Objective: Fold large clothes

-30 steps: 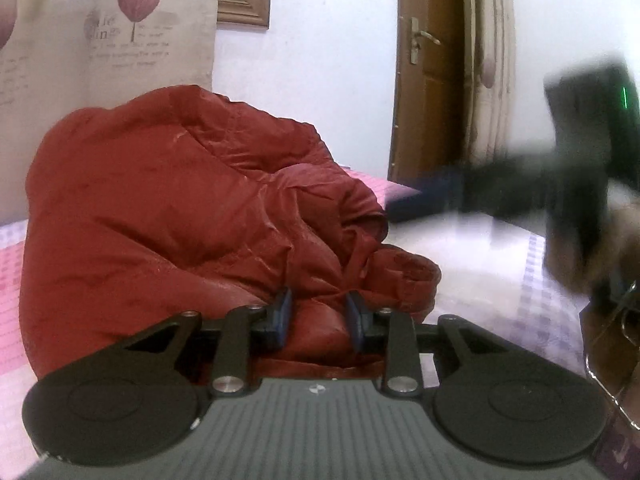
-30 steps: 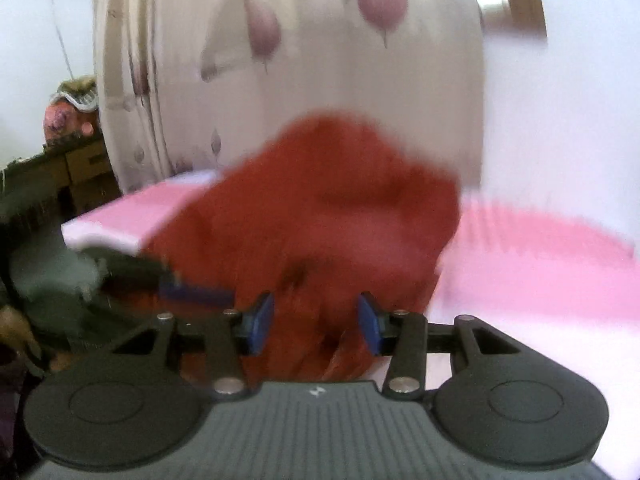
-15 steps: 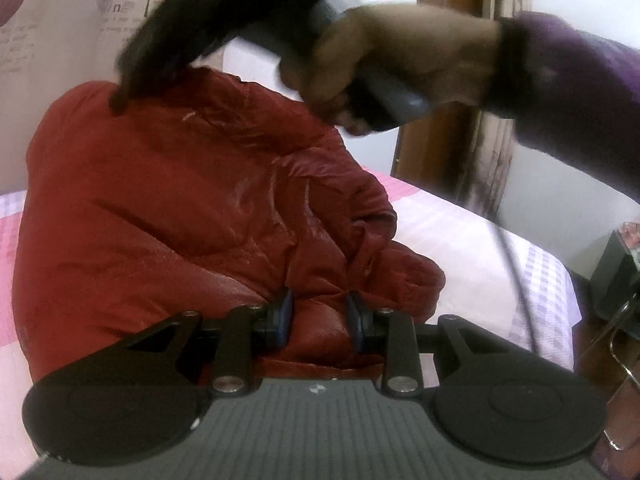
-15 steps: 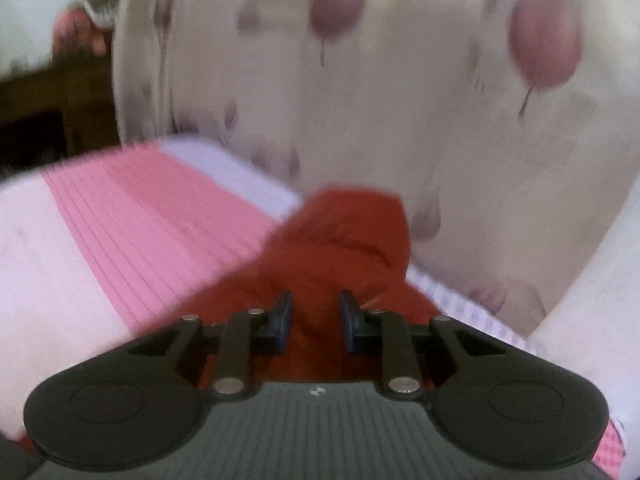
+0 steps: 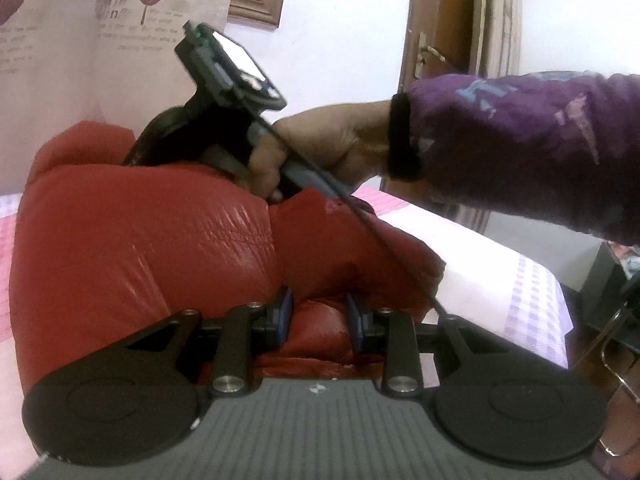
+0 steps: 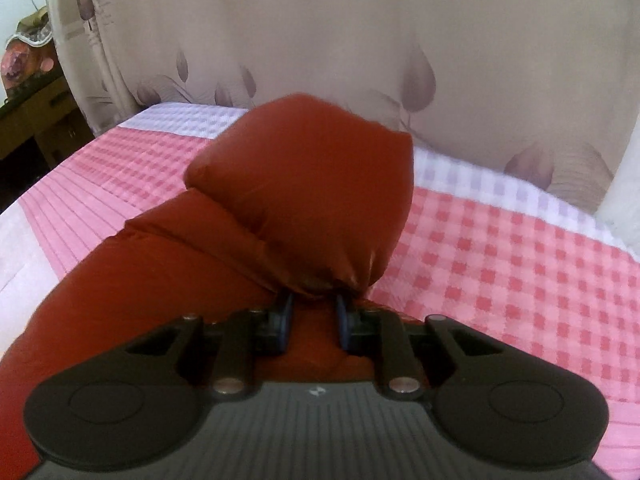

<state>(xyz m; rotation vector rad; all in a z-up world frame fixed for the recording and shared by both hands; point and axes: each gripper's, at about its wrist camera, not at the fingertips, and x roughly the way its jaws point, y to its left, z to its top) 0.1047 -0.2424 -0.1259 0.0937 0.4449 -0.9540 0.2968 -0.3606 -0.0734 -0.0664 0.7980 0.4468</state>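
A puffy red jacket (image 5: 140, 240) lies heaped on the pink checked bed (image 5: 480, 272). My left gripper (image 5: 320, 316) sits at its near edge, shut on a fold of the red fabric that fills the gap between the pads. A hand (image 5: 320, 148) in a purple sleeve holds the right gripper over the far top of the heap; its fingertips are hidden there. In the right wrist view the right gripper (image 6: 314, 316) is shut on a gathered pinch of the jacket (image 6: 304, 184), whose rounded end bulges beyond the pads above the bed (image 6: 500, 260).
A leaf-print curtain (image 6: 360, 40) hangs close behind the bed. A wooden door (image 5: 440, 40) stands at the back right, and a dark wooden cabinet (image 6: 36, 120) at the left. A metal chair frame (image 5: 616, 360) is by the bed's right edge.
The right gripper swept across above the jacket from the right side to its far top end, and its jaws narrowed onto a fold. The left gripper kept its grip and place.
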